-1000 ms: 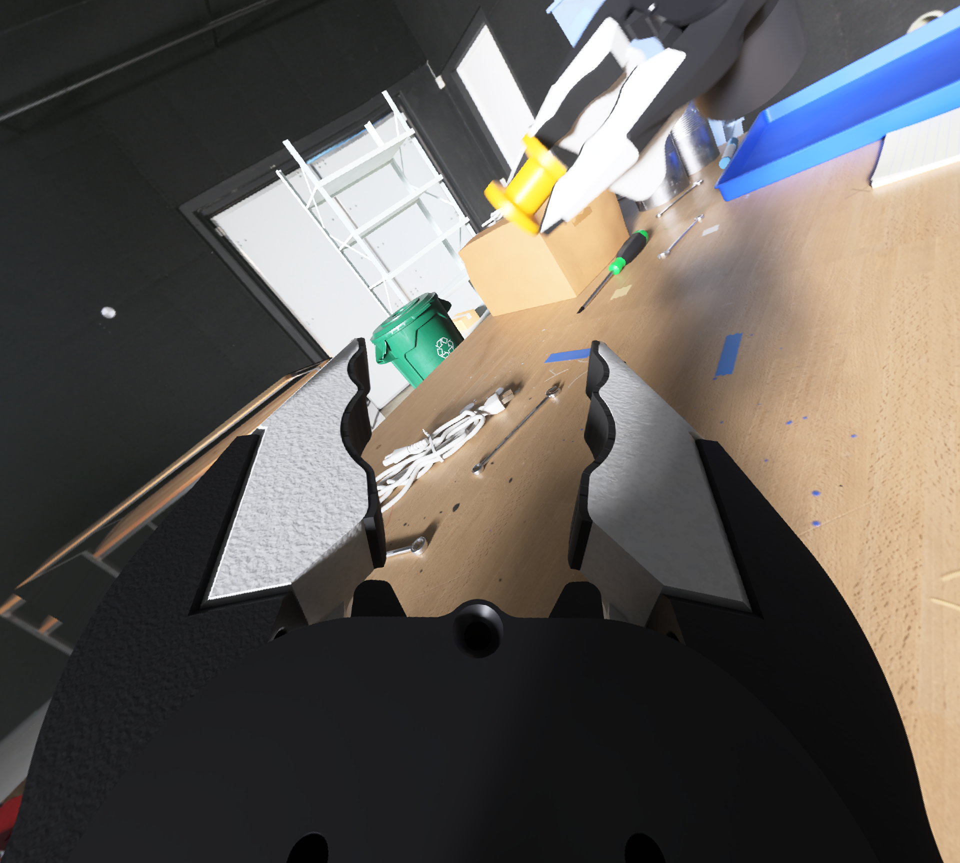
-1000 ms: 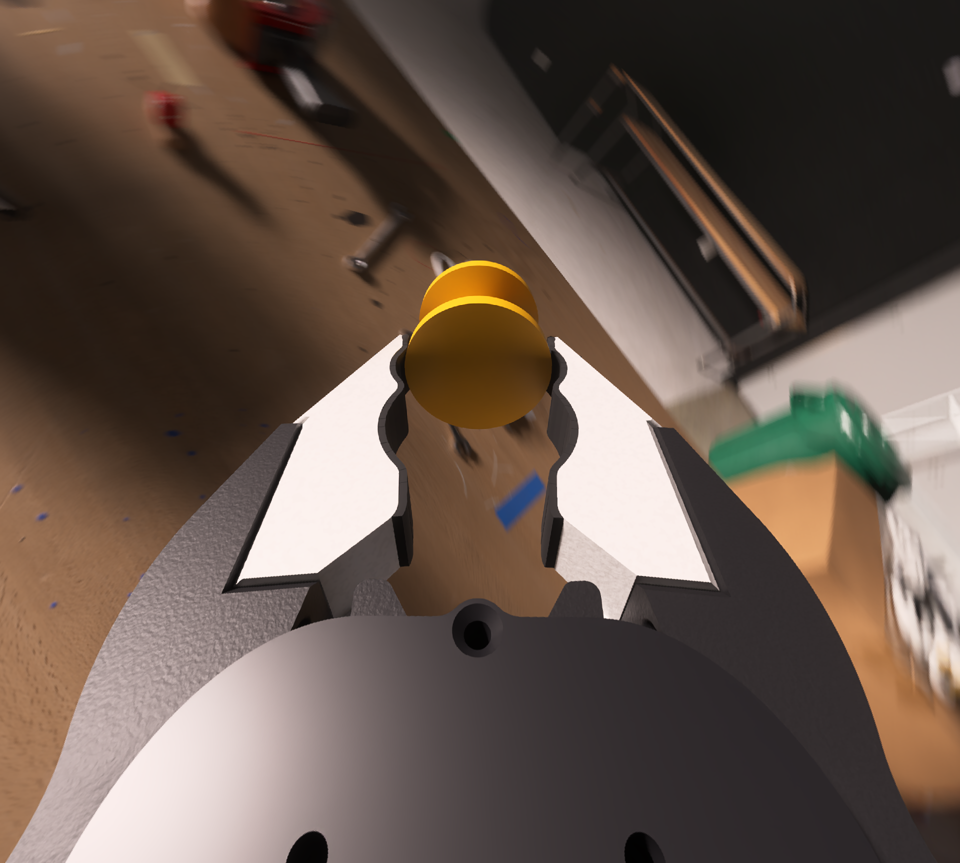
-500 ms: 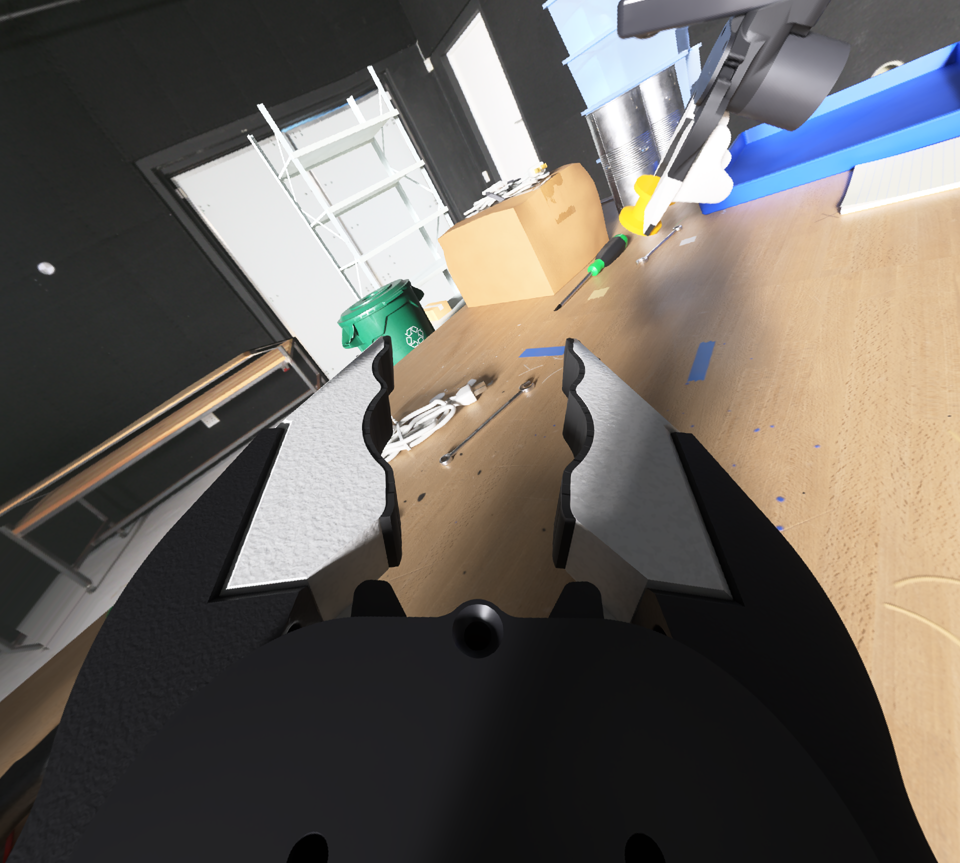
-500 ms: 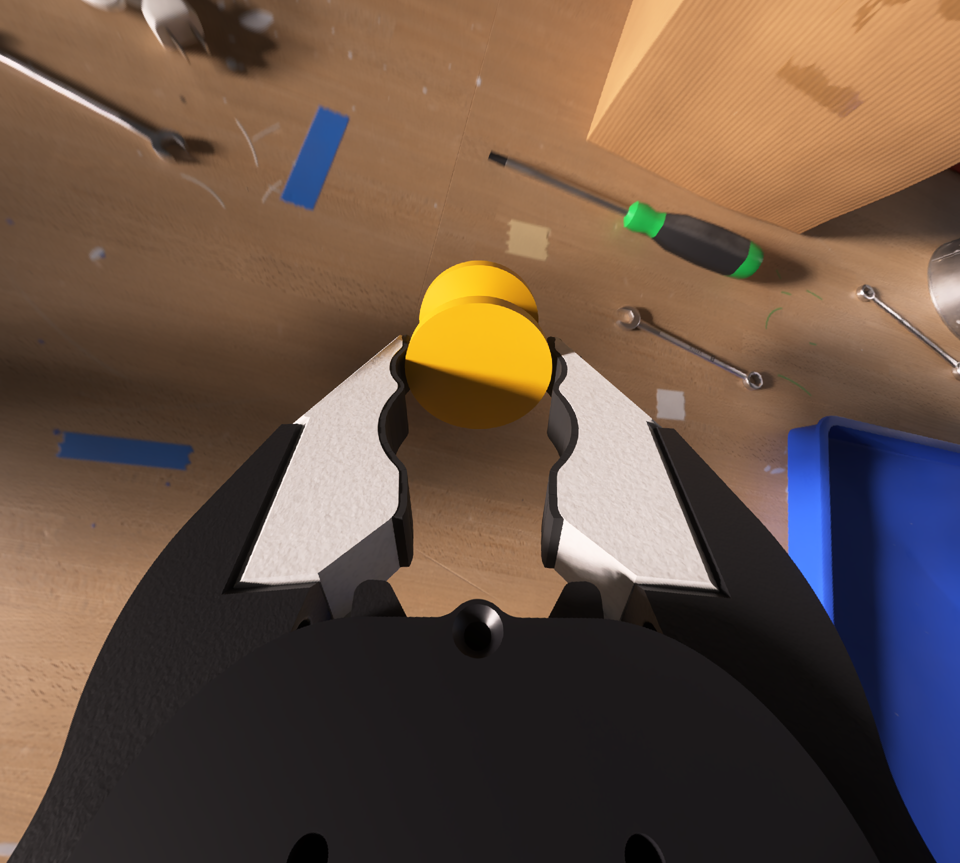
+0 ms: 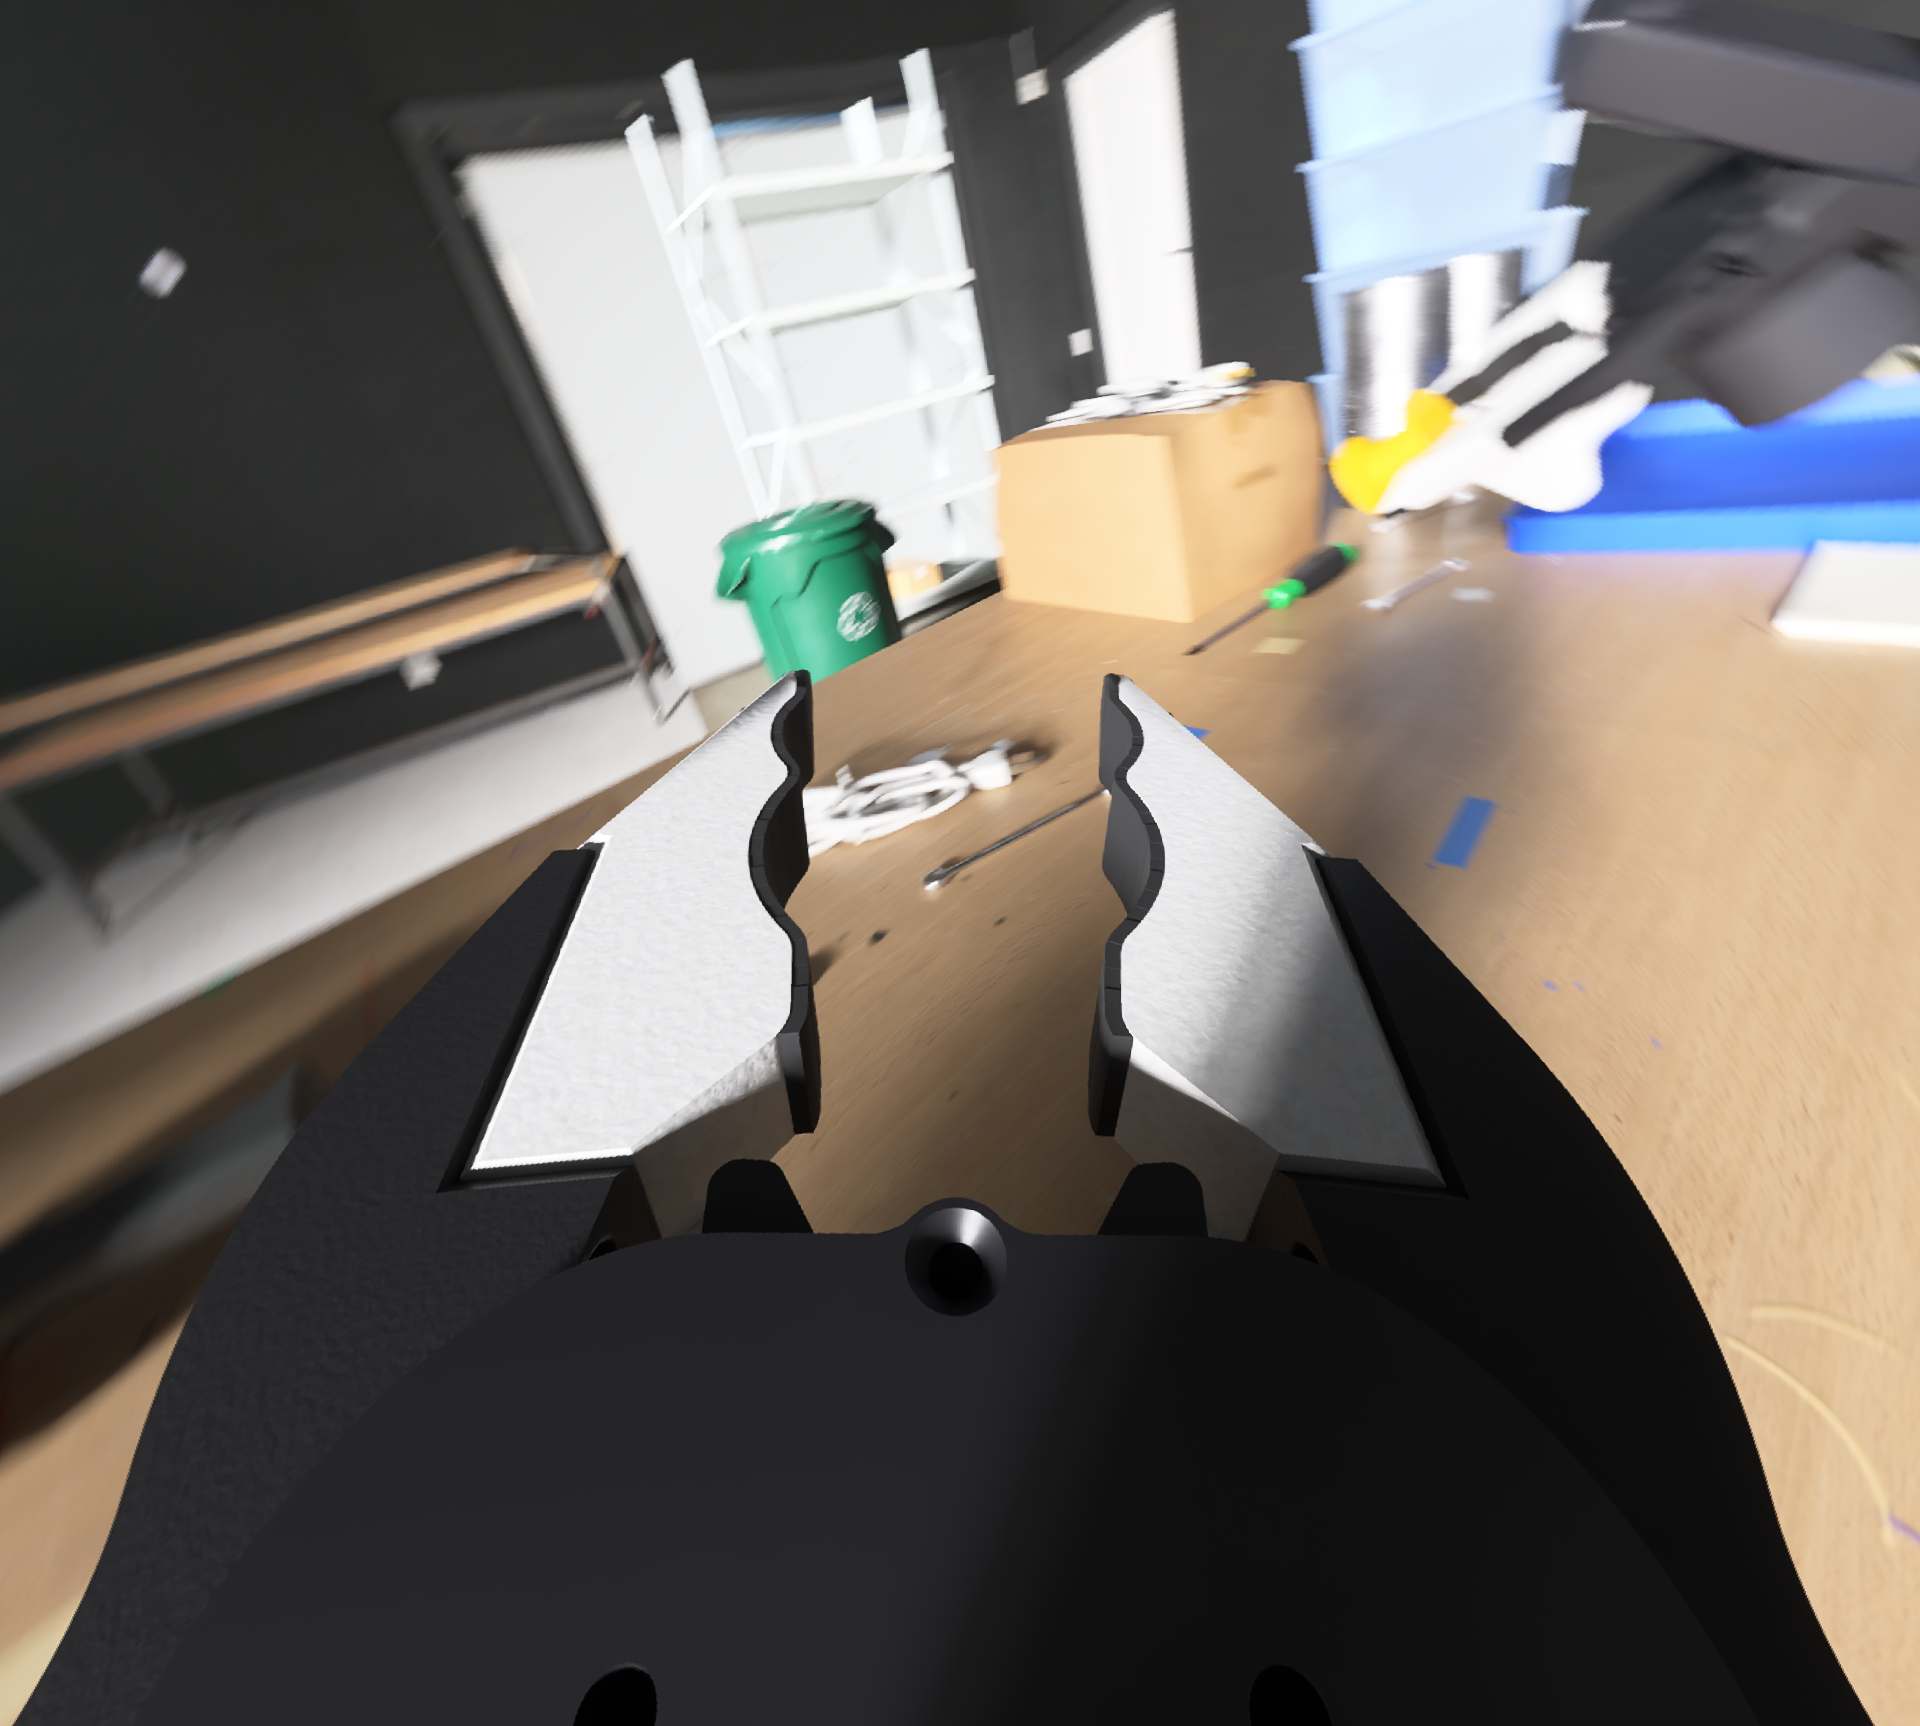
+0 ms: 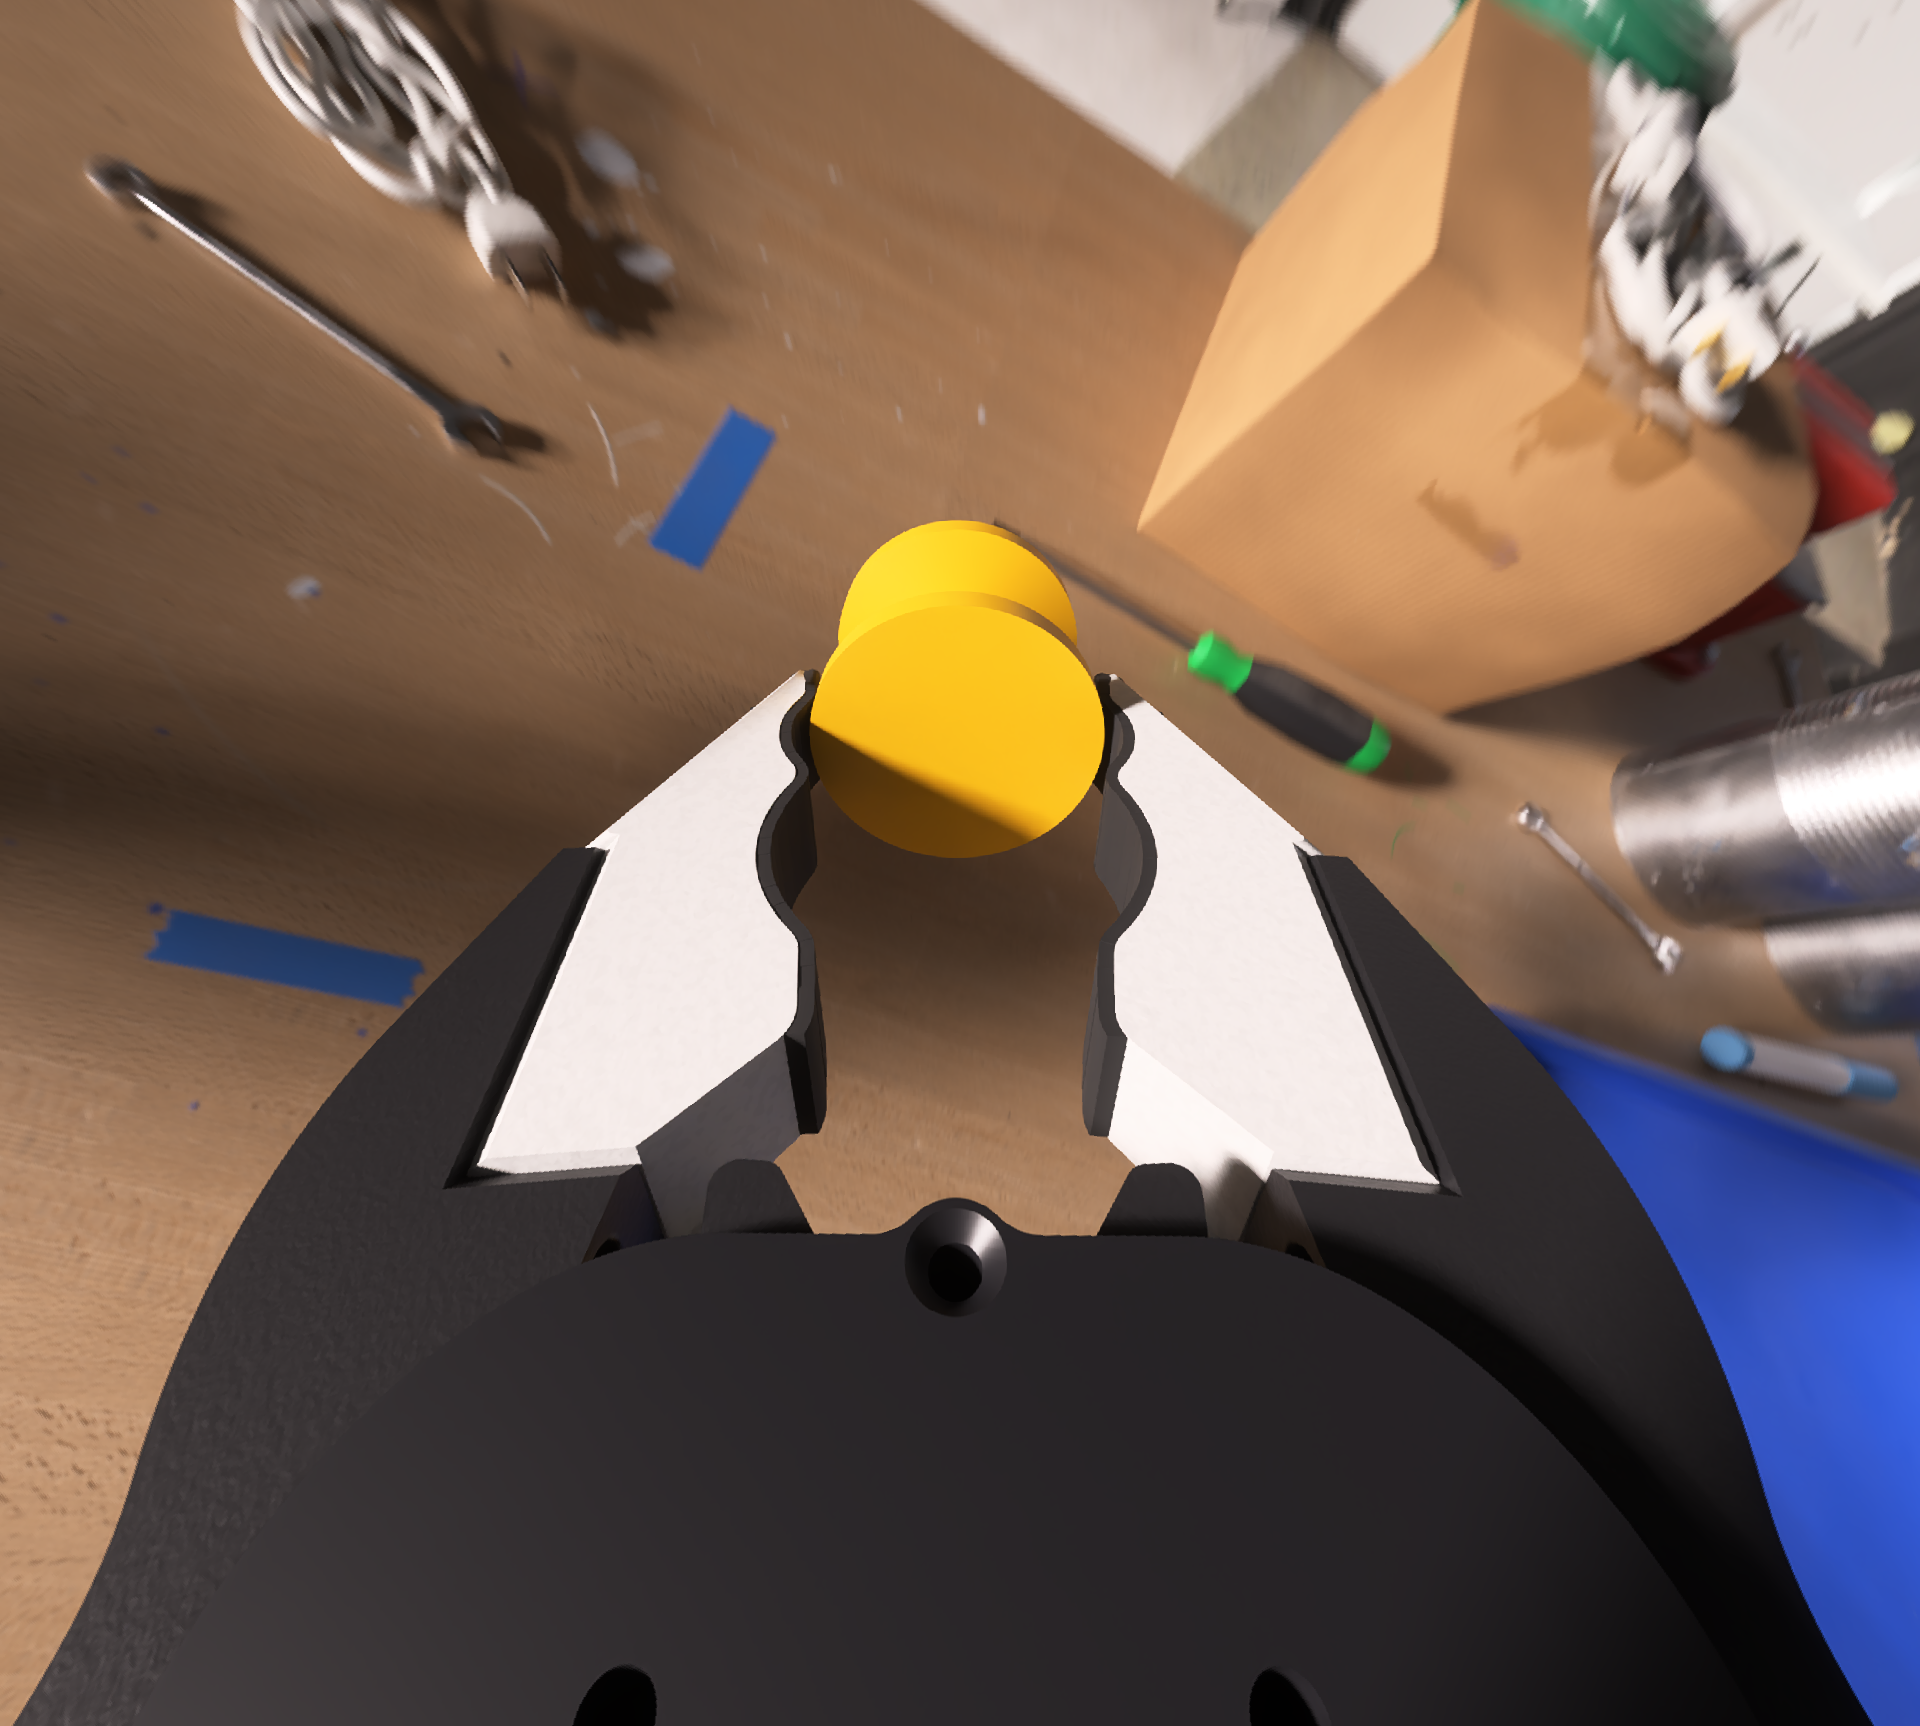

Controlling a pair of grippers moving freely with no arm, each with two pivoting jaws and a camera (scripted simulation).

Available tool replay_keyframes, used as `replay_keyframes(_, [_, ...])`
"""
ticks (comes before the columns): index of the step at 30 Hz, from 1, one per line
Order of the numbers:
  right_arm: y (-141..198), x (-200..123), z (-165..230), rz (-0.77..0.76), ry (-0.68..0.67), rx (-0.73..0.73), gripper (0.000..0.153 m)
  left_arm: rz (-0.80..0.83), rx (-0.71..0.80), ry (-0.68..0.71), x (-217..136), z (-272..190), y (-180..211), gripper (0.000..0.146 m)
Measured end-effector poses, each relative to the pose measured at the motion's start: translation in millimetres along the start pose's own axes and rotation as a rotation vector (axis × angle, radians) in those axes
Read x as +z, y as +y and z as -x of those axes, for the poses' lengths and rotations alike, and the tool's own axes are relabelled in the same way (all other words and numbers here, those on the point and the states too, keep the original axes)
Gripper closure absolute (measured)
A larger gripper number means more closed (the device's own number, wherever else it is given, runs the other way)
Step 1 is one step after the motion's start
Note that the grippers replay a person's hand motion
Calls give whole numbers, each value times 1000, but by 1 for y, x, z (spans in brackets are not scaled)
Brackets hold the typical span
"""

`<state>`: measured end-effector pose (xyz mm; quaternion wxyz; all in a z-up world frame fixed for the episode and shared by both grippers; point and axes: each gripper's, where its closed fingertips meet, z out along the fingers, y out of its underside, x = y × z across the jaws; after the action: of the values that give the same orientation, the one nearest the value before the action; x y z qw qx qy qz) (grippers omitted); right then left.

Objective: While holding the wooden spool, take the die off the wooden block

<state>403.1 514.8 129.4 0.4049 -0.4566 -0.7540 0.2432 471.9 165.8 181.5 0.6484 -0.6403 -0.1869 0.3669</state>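
My right gripper [image 6: 954, 689] is shut on the yellow wooden spool [image 6: 956, 720] and holds it at the fingertips above the wooden table [image 6: 312, 741]. In the left wrist view the right gripper [image 5: 1455, 450] shows far right, above the table, with the spool [image 5: 1387, 455] in it. My left gripper [image 5: 954, 700] is open and empty, low over the table [image 5: 1558, 1105]. No die and no wooden block show in either view.
A cardboard box [image 6: 1455, 450], a green-handled screwdriver [image 6: 1288, 715], wrenches [image 6: 301, 305], a white cable bundle [image 6: 332, 35], blue tape strips [image 6: 712, 487], metal cylinders [image 6: 1787, 824], a marker [image 6: 1797, 1065] and a blue bin [image 6: 1818, 1364] lie around. A green trash can [image 5: 810, 596] stands past the table edge.
The right gripper tilted up from looking straight down, still holding the spool. The left gripper rolled toward level and its jaws opened a little wider. Both views are blurred by motion.
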Motion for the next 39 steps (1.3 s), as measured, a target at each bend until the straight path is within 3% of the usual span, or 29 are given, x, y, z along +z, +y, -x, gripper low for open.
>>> replay_keyframes(2, [-17, -12, 3, -94, -9, -27, 101, 74, -99, -107, -14, 37, 2, 97])
replay_keyframes(4, [-26, -20, 6, -146, -24, -59, 101, 229, -56, -99, -29, 64, 17, 107])
replay_keyframes(8, [-24, -21, 12, -119, -44, -139, 101, 748, 197, 181, -62, 100, 78, 109])
replay_keyframes(11, [-21, -17, 16, -83, -34, -201, 101, 969, 485, 392, -78, 122, 110, 108])
replay_keyframes(13, [-22, -16, 20, -75, -32, -232, 101, 1057, 574, 504, -79, 131, 124, 108])
replay_keyframes(25, [-25, -21, 25, -83, -34, -309, 101, 1366, 710, 786, -73, 151, 184, 116])
replay_keyframes(30, [-24, -20, 24, -90, -39, -310, 101, 1364, 750, 816, -68, 149, 190, 128])
replay_keyframes(39, [-24, -17, 31, -77, -53, -358, 101, 1386, 759, 796, -68, 148, 190, 128])
